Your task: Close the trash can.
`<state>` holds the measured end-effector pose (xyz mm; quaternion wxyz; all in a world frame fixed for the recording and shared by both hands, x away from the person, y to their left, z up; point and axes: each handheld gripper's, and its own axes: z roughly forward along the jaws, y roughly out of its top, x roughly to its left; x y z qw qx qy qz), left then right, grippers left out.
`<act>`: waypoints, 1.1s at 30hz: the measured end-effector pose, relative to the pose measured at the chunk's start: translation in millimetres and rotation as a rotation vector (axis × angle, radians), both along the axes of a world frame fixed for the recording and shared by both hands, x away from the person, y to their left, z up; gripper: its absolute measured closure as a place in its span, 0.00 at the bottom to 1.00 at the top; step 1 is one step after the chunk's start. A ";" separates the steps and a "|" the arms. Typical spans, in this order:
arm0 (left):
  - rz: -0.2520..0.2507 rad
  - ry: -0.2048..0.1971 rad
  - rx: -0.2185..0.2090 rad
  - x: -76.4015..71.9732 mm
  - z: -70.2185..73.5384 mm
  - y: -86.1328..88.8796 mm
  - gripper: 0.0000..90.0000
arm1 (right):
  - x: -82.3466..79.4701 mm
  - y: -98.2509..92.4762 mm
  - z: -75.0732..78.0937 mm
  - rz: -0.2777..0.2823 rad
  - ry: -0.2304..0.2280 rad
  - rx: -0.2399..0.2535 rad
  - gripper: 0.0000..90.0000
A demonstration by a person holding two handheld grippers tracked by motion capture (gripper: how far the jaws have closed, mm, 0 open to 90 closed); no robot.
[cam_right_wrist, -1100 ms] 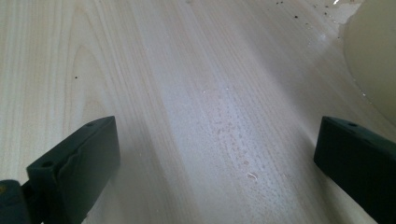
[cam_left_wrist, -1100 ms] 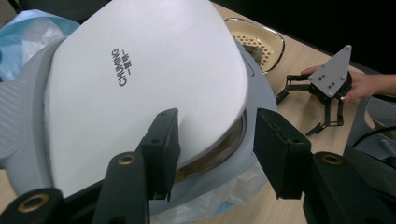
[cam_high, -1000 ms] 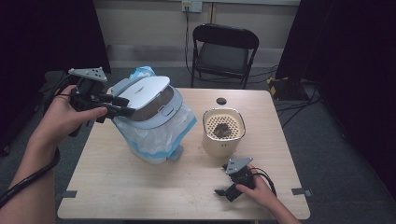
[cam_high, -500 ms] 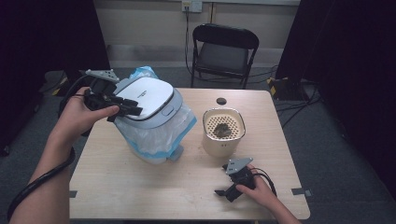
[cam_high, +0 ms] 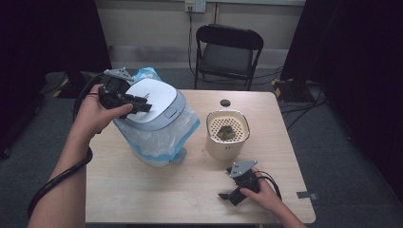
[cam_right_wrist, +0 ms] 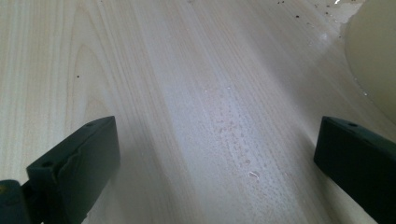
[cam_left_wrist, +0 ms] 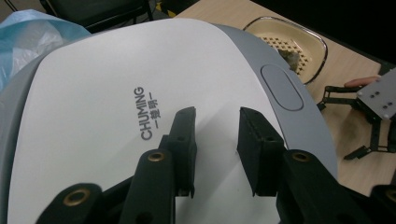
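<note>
At the left of the high view, the person's left hand holds the left gripper (cam_high: 142, 104) over the white and grey lid (cam_high: 154, 107) of a trash bin (cam_high: 157, 135). The bin stands on the left half of the wooden table (cam_high: 142, 190), and a pale blue plastic bag (cam_high: 164, 142) hangs out around its body under the lid.

In the left gripper view, the two black jaws are drawn close together, with only a narrow gap between them, and nothing is between the pads. They have just been closing. They lie low over the white top of the lid, near the printed word "CHUMING" (cam_left_wrist: 145, 113). I cannot tell if the tips touch the surface. A grey oval button (cam_left_wrist: 281, 87) is at the right of them on the lid's rim.

In the middle of the high view, right of the bin, stands a cream container (cam_high: 227, 137) with a perforated insert and some dark scraps in it.

At the lower right of the high view, the right gripper (cam_high: 230, 197) rests low at the table in the person's right hand. In the right gripper view its jaws stand wide apart over the bare wood, holding nothing.
</note>
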<state>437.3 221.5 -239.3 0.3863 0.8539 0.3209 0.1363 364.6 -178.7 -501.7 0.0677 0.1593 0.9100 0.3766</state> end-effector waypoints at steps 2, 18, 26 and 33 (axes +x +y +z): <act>0.002 -0.002 -0.008 0.7 -0.5 -1.3 0.75 | 0.0 0.0 0.0 0.000 0.000 0.000 0.00; 0.018 -0.038 0.004 -4.1 -4.6 -5.7 0.52 | 0.0 0.0 0.0 -0.001 0.000 -0.001 0.00; -0.011 -0.042 -0.069 -30.6 -5.1 13.9 0.21 | 0.1 0.1 -0.1 -0.001 -0.002 0.001 0.00; -0.016 -0.021 -0.105 -56.6 -15.8 34.8 0.19 | 0.1 0.1 -0.1 -0.001 -0.002 0.000 0.00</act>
